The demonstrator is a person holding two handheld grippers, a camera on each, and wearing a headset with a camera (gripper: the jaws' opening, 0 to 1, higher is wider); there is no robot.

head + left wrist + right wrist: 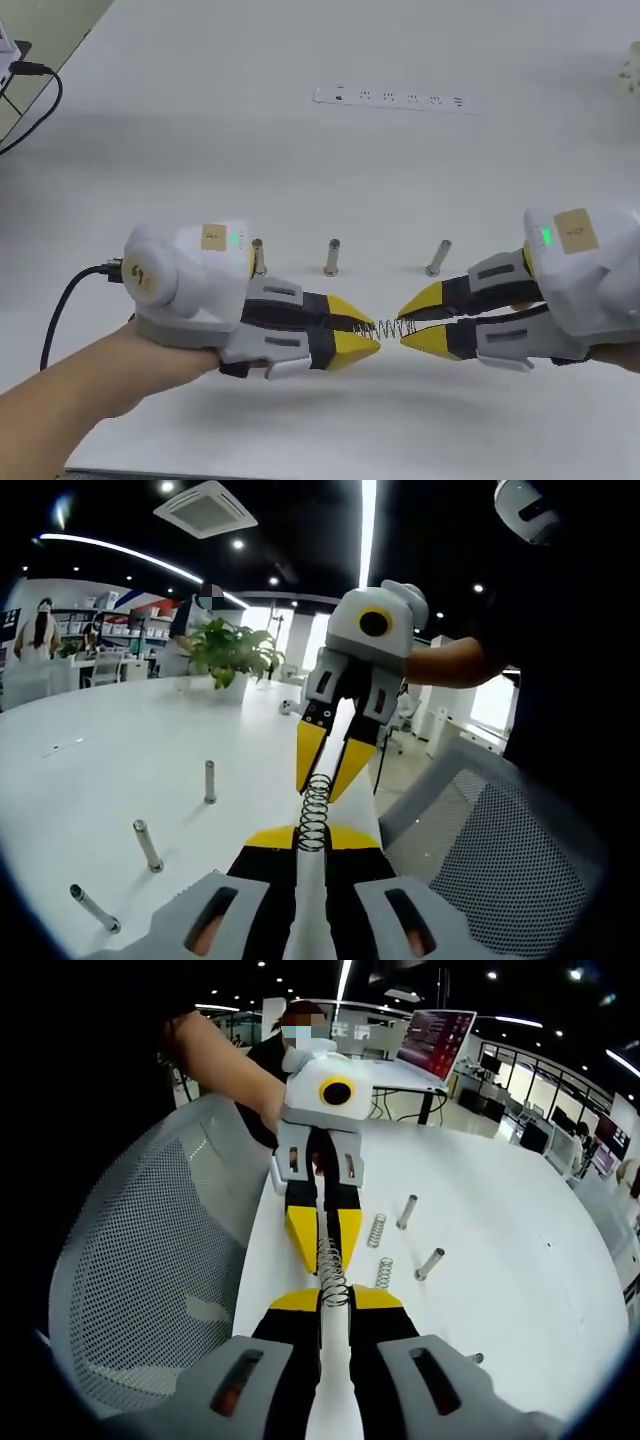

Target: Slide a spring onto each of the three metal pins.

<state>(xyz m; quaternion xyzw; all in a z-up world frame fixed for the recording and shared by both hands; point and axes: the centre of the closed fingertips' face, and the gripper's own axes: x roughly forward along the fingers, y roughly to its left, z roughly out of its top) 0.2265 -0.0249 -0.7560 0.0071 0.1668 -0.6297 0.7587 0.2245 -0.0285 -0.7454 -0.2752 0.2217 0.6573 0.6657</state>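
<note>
The left tongs and the right tongs meet tip to tip above the near edge of the white worktop, each closed on one end of a single spring held level in the air between them. Behind them the three metal pins stand upright in a row across the middle, well apart, with open surface running back to a power strip near the far edge. In the right gripper view two more springs lie on the worktop just beside the pins, and a mesh chair back stands off the near edge.
</note>
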